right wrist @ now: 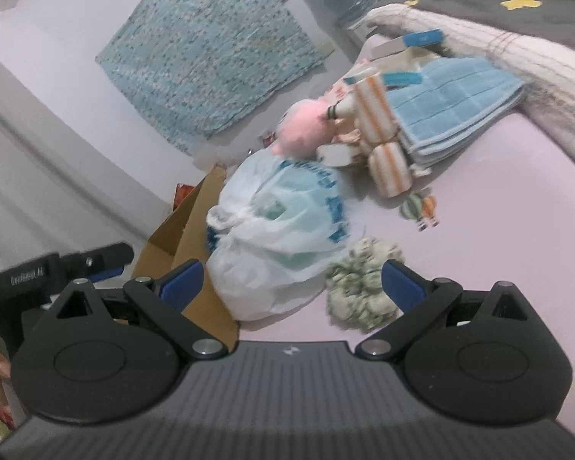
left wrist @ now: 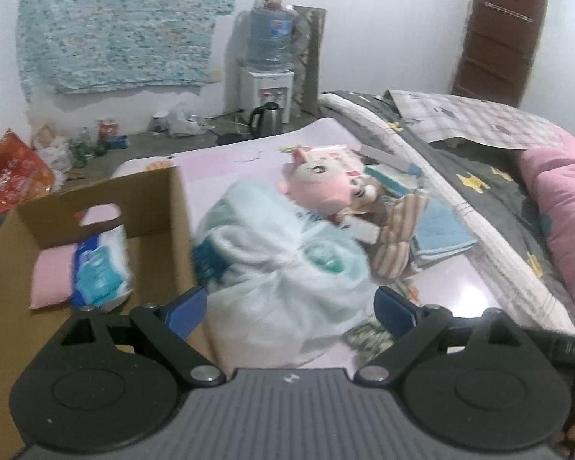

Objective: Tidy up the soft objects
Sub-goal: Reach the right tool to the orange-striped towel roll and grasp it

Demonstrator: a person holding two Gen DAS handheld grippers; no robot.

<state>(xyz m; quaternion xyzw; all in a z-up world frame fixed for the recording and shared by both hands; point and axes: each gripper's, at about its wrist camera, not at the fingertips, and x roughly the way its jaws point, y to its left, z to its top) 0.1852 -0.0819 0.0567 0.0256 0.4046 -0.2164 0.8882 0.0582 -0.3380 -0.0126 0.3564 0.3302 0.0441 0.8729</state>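
Note:
A knotted white plastic bag [left wrist: 283, 268] [right wrist: 276, 234] lies on the pale pink tabletop [left wrist: 452, 287], right beside an open cardboard box [left wrist: 161, 207] [right wrist: 184, 230]. My left gripper [left wrist: 291, 306] is open, its blue fingers either side of the bag's near end. My right gripper [right wrist: 291, 280] is open too, low over the table, with the bag and a green-white scrunchie [right wrist: 360, 287] between its fingers. Behind the bag sit a pink plush toy [left wrist: 322, 188] [right wrist: 303, 130], an orange-striped cloth roll [left wrist: 398, 237] [right wrist: 379, 134] and folded blue towels [left wrist: 441, 234] [right wrist: 452, 111]. In the box lie a pink pillow [left wrist: 51, 276] and a tissue pack [left wrist: 99, 268].
A bed with a dark quilt [left wrist: 490, 191] and a pink cushion [left wrist: 563, 191] borders the table on the right. A small striped toy [right wrist: 419, 209] lies on the table. A water dispenser [left wrist: 266, 73], a kettle [left wrist: 266, 117] and bags on the floor stand beyond.

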